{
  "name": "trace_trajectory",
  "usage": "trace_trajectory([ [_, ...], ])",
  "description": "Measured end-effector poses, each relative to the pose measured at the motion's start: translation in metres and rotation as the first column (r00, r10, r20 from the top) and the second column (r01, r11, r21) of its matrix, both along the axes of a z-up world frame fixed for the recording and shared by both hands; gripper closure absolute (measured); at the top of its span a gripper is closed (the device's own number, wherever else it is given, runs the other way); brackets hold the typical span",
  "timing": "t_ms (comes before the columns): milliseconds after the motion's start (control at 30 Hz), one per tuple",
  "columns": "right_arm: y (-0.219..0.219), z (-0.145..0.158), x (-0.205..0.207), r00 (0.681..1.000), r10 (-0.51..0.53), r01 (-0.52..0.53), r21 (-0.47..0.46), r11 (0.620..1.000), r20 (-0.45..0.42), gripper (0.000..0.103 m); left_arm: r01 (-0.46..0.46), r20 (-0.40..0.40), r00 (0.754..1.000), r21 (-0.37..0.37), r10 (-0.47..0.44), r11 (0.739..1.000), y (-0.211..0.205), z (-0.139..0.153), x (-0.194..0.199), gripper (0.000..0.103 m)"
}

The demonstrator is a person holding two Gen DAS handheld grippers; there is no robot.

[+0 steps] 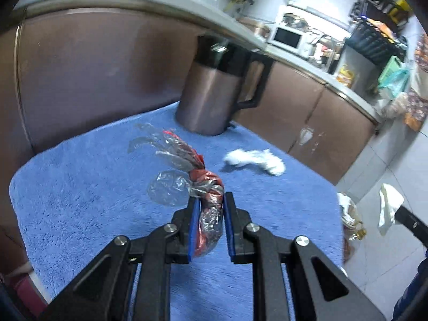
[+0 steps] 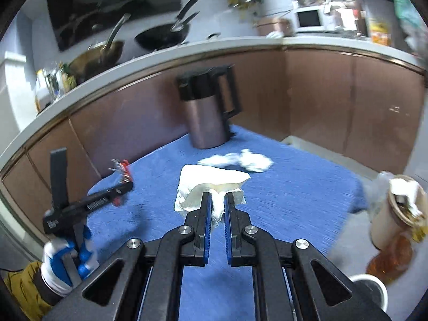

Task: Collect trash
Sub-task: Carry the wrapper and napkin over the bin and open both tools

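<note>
My left gripper (image 1: 210, 200) is shut on a twisted clear and red plastic wrapper (image 1: 198, 179), lifted above the blue cloth (image 1: 80, 187). In the right wrist view the same gripper (image 2: 125, 184) shows at the left, held by a gloved hand (image 2: 61, 259), with the wrapper (image 2: 121, 169) at its tip. My right gripper (image 2: 218, 198) is shut on a white tissue (image 2: 208, 184), raised over the cloth (image 2: 294, 187). A crumpled white tissue (image 1: 254, 160) (image 2: 240, 160) lies on the cloth near the jug.
A brown metal jug (image 1: 211, 93) (image 2: 206, 115) with a black handle stands at the cloth's far edge against brown cabinets. A bin (image 2: 398, 214) with trash in it sits off the cloth's right edge on the floor. A white-rimmed cup (image 2: 371, 289) is at the lower right.
</note>
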State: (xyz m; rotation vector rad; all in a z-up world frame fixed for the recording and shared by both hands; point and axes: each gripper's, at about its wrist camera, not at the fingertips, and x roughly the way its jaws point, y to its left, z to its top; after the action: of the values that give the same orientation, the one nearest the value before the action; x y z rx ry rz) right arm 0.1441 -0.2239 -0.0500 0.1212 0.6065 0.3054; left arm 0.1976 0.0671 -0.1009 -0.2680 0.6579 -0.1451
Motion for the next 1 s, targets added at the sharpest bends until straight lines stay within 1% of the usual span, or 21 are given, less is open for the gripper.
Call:
trace_trajectory([
  [67,-0.024,0.003,-0.022,0.998,-0.060,0.060,-0.001,0.998,0.012,0.094,0.052,0.012,0.999,-0.006,-0.051,0.999,-0.013,0.012,-0.007,0.086],
  [133,-0.053,0.001,-0.043,0.991,-0.136,0.136,0.007,0.991,0.012,0.094,0.122,0.019,0.992,-0.005,-0.121,0.993,-0.036,0.020,-0.014,0.086],
  [167,-0.065,0.000,-0.052,0.986,-0.166,0.166,0.007,0.986,0.011,0.094,0.175,0.020,0.984,0.003,-0.175,0.984,-0.055,0.024,-0.018,0.086],
  [233,-0.093,-0.007,-0.073,0.971,-0.240,0.240,0.018,0.971,0.001,0.094,0.250,0.020,0.968,0.018,-0.251,0.968,-0.084,0.028,-0.026,0.086],
  [267,-0.108,-0.013,-0.082,0.961,-0.276,0.277,0.031,0.960,-0.011,0.094,0.303,0.016,0.953,0.027,-0.304,0.952,-0.104,0.029,-0.030,0.086],
  [333,-0.140,-0.029,-0.099,0.932,-0.359,0.361,0.040,0.932,-0.045,0.094,0.399,-0.001,0.917,0.039,-0.399,0.916,-0.142,0.026,-0.038,0.086],
  [367,-0.155,-0.039,-0.107,0.916,-0.396,0.399,0.041,0.916,-0.067,0.094,0.460,-0.013,0.888,0.054,-0.460,0.886,-0.168,0.024,-0.044,0.086],
  [433,-0.178,-0.059,-0.118,0.884,-0.454,0.461,0.046,0.886,-0.108,0.094,0.531,-0.029,0.847,0.082,-0.530,0.844,-0.203,0.021,-0.053,0.086],
  [467,-0.187,-0.067,-0.123,0.871,-0.475,0.483,0.043,0.874,-0.125,0.094,0.581,-0.045,0.813,0.103,-0.580,0.807,-0.230,0.016,-0.059,0.086],
  [500,-0.199,-0.079,-0.127,0.852,-0.501,0.511,0.040,0.858,-0.151,0.094,0.605,-0.055,0.796,0.113,-0.603,0.788,-0.247,0.013,-0.065,0.086],
  [533,-0.209,-0.088,-0.131,0.840,-0.514,0.528,0.042,0.848,-0.172,0.094,0.642,-0.077,0.767,0.118,-0.637,0.758,-0.269,0.007,-0.068,0.086],
  [633,-0.236,-0.116,-0.136,0.798,-0.556,0.579,0.041,0.814,-0.232,0.094,0.711,-0.124,0.703,0.111,-0.700,0.694,-0.316,-0.007,-0.071,0.086],
  [700,-0.251,-0.133,-0.137,0.776,-0.573,0.603,0.043,0.797,-0.264,0.094,0.752,-0.162,0.658,0.099,-0.735,0.651,-0.348,-0.018,-0.070,0.086],
  [733,-0.256,-0.140,-0.137,0.768,-0.577,0.611,0.046,0.791,-0.278,0.093,0.764,-0.175,0.644,0.088,-0.745,0.639,-0.358,-0.023,-0.071,0.085],
  [767,-0.262,-0.148,-0.135,0.760,-0.581,0.618,0.048,0.785,-0.293,0.093,0.780,-0.195,0.623,0.070,-0.758,0.622,-0.370,-0.030,-0.068,0.085],
  [833,-0.270,-0.163,-0.131,0.744,-0.586,0.630,0.045,0.775,-0.321,0.092,0.796,-0.221,0.598,0.054,-0.771,0.602,-0.394,-0.040,-0.067,0.085],
  [900,-0.279,-0.179,-0.126,0.730,-0.588,0.639,0.044,0.768,-0.349,0.090,0.815,-0.253,0.565,0.020,-0.786,0.579,-0.411,-0.053,-0.063,0.085],
  [967,-0.286,-0.192,-0.123,0.717,-0.590,0.648,0.043,0.760,-0.370,0.089,0.826,-0.279,0.535,-0.023,-0.797,0.563,-0.422,-0.064,-0.059,0.083],
  [1000,-0.290,-0.199,-0.121,0.709,-0.591,0.653,0.044,0.756,-0.384,0.089,0.829,-0.289,0.526,-0.037,-0.800,0.558,-0.425,-0.068,-0.058,0.080],
])
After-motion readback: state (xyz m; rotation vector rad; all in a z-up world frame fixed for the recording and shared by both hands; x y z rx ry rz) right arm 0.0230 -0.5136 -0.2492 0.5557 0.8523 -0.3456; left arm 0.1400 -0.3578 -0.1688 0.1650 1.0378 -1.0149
